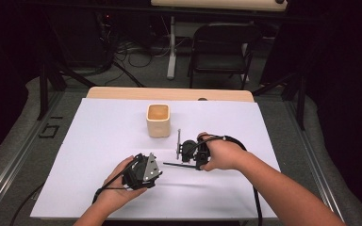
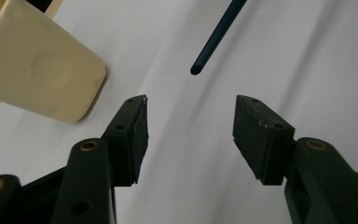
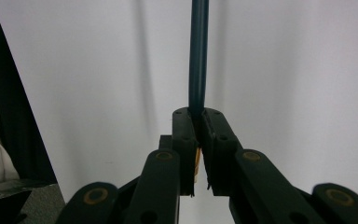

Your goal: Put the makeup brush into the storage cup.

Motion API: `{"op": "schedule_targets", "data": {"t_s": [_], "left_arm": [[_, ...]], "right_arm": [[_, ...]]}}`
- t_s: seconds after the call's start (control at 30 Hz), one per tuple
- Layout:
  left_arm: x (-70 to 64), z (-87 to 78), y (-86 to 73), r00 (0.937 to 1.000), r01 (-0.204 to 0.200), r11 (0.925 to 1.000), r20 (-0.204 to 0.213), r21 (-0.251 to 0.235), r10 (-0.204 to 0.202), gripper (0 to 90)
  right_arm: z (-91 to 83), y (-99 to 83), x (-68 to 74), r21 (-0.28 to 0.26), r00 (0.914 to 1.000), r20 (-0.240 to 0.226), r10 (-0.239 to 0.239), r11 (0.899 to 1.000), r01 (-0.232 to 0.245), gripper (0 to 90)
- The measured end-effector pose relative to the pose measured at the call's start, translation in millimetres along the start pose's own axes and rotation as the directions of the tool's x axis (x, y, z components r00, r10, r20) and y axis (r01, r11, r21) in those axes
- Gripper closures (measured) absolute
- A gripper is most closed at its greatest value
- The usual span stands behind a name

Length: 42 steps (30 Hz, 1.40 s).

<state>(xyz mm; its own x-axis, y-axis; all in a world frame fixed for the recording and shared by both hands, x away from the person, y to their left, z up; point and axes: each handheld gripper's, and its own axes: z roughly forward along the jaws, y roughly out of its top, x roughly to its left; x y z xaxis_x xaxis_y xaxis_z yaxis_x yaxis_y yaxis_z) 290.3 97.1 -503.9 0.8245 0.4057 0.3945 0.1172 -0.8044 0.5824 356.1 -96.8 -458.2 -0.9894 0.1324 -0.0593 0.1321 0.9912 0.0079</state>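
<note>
Left gripper (image 1: 143, 172): jaws apart, holding nothing, resting at 7 o'clock on the white sheet (image 1: 99, 141). Cream cup (image 1: 158, 120) stands at 12 o'clock, nothing in it that I can see. Right gripper (image 3: 196, 122) at 4 o'clock, clamped on the dark stick (image 3: 198, 56) (thin, straight, smooth, round-tipped). Judgement: pickup done; placement remains.
</note>
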Motion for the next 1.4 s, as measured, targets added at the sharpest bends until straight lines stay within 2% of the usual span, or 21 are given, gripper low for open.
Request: {"op": "schedule_targets", "data": {"t_s": [0.1,0.13,0.2,0.33,0.37,0.47,0.5,0.57,0.63,0.67,0.8,0.87,0.93,1.03,1.07,1.1,1.2,1.23,1.3,1.37,1.4], "left_arm": [[-2.0,0.5,1.2,0.9995,-0.029,0.9995,-0.012,0.014,0.029,48.4],[-4.2,1.5,2.6,0.9975,-0.064,0.9976,-0.028,0.028,0.065,48.9],[-6.1,2.0,4.2,0.9948,-0.095,0.9946,-0.033,0.041,0.097,49.7],[-8.9,3.2,6.7,0.991,-0.123,0.991,-0.046,0.052,0.125,50.8],[-10.3,3.7,8.9,0.9879,-0.143,0.9879,-0.052,0.059,0.146,51.0],[-12.4,4.5,11.9,0.9839,-0.166,0.9834,-0.054,0.072,0.17,51.7],[-12.3,4.4,13.4,0.9786,-0.192,0.9777,-0.057,0.084,0.197,51.8],[-13.2,5.0,14.2,0.9766,-0.201,0.9758,-0.061,0.087,0.206,52.3],[-14.7,6.1,17.0,0.9698,-0.228,0.9685,-0.065,0.1,0.235,52.8],[-14.7,6.1,17.0,0.9698,-0.228,0.9685,-0.065,0.1,0.235,53.2],[-17.7,8.9,20.1,0.9609,-0.26,0.9588,-0.067,0.114,0.269,54.3],[-19.2,9.9,20.1,0.9619,-0.256,0.9605,-0.07,0.109,0.264,54.9],[-21.8,11.7,20.4,0.959,-0.264,0.9583,-0.076,0.109,0.273,55.8],[-22.1,12.1,21.7,0.9475,-0.298,0.946,-0.08,0.128,0.309,57.4],[-22.1,12.1,21.7,0.9475,-0.298,0.946,-0.08,0.128,0.309,58.0],[-22.4,11.9,22.8,0.9403,-0.316,0.9382,-0.085,0.141,0.33,58.5],[-23.2,12.4,23.2,0.9384,-0.321,0.9361,-0.084,0.143,0.335,60.2],[-23.5,12.6,24.4,0.9316,-0.339,0.9288,-0.084,0.15,0.354,60.9],[-24.4,13.2,24.9,0.9287,-0.345,0.9262,-0.088,0.152,0.36,62.8],[-24.4,13.5,26.2,0.9194,-0.367,0.9166,-0.089,0.159,0.383,64.2],[-25.0,13.8,26.4,0.917,-0.372,0.9138,-0.088,0.164,0.389,64.5]], "right_arm": [[1.0,1.3,0.6,0.004,1.0,-0.004,-0.006,1.0,0.006,84.2],[1.2,1.8,0.8,0.006,1.0,-0.004,-0.008,1.0,0.008,84.1],[1.5,2.8,1.3,0.007,1.0,-0.005,-0.008,1.0,0.008,84.2],[1.6,4.1,2.1,0.01,0.9999,-0.007,-0.011,1.0,0.011,84.1],[1.6,4.7,2.1,0.011,0.9999,-0.008,-0.015,1.0,0.015,84.1],[1.5,5.9,2.9,0.015,0.9999,-0.009,-0.013,1.0,0.014,84.2],[1.5,6.2,3.2,0.016,0.9998,-0.012,-0.014,1.0,0.015,84.2],[1.6,6.6,3.5,0.017,0.9998,-0.011,-0.016,1.0,0.017,84.1],[1.9,8.1,3.9,0.018,0.9998,-0.012,-0.018,1.0,0.019,84.1],[2.0,8.5,4.1,0.019,0.9997,-0.013,-0.02,1.0,0.02,84.1],[2.7,10.3,4.8,0.021,0.9997,-0.014,-0.022,1.0,0.022,84.2],[3.0,10.5,4.9,0.021,0.9996,-0.015,-0.025,0.999,0.026,84.2],[3.8,11.3,4.9,0.026,0.9991,-0.017,-0.04,0.999,0.04,84.2],[4.4,12.0,5.8,0.027,0.9994,-0.017,-0.031,0.999,0.031,84.2],[4.4,12.0,5.8,0.027,0.9994,-0.017,-0.031,0.999,0.031,84.2],[4.4,12.6,5.8,0.032,0.9991,-0.022,-0.036,0.999,0.037,84.1],[5.1,13.4,6.8,0.031,0.9991,-0.024,-0.034,0.999,0.035,84.2],[5.2,13.6,6.2,0.034,0.9986,-0.026,-0.046,0.998,0.047,84.2],[5.7,14.4,6.7,0.036,0.9985,-0.026,-0.048,0.998,0.049,84.2],[6.0,15.3,7.6,0.034,0.9987,-0.028,-0.042,0.998,0.043,84.1],[6.0,15.7,7.7,0.036,0.9986,-0.031,-0.043,0.998,0.044,84.1]]}}
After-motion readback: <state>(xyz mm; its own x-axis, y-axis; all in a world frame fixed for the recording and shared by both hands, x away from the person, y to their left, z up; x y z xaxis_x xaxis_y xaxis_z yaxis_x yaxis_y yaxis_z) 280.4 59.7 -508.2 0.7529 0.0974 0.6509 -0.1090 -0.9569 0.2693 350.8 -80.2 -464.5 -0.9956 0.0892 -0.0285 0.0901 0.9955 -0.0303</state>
